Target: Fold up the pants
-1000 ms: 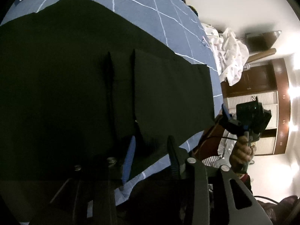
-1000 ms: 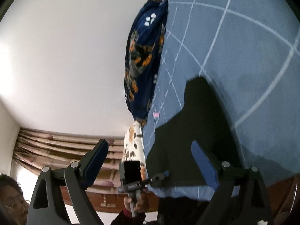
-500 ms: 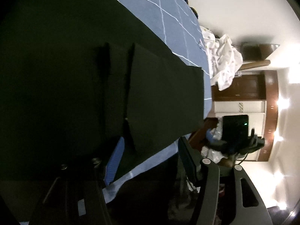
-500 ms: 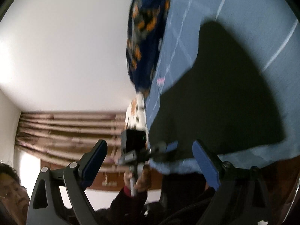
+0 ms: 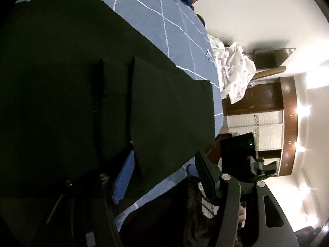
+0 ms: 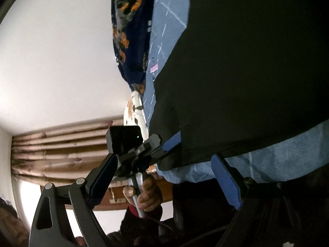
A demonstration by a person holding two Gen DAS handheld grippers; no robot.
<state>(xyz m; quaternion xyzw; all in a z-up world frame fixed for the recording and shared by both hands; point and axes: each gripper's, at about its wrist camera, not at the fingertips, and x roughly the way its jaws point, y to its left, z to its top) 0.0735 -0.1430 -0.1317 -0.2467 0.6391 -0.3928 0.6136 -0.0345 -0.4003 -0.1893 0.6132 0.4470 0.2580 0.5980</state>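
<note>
Black pants (image 5: 82, 82) lie spread on a blue bedspread (image 5: 174, 26) with white lines, one part folded over (image 5: 170, 113). My left gripper (image 5: 164, 154) stands open at the bed's near edge. The folded part's near edge lies between its fingers, and the pads are not pressing on it. In the right wrist view the pants (image 6: 246, 72) fill the upper right. A hand (image 6: 146, 193) holds the left gripper (image 6: 162, 148) at their corner. My right gripper (image 6: 164, 177) is wide open just off the bed edge with nothing gripped; its body (image 5: 238, 154) shows in the left wrist view.
A dark floral blanket (image 6: 129, 30) is heaped at the far side of the bed. White patterned cloth (image 5: 234, 72) lies past the bed's end, with brown doors and white cabinets (image 5: 267, 123) behind it. Brown curtains (image 6: 61, 144) hang beyond the bed's other end.
The left gripper's jaws have spread wider around the pants' edge. My right gripper has moved in toward the bed, so the pants now fill much more of its view.
</note>
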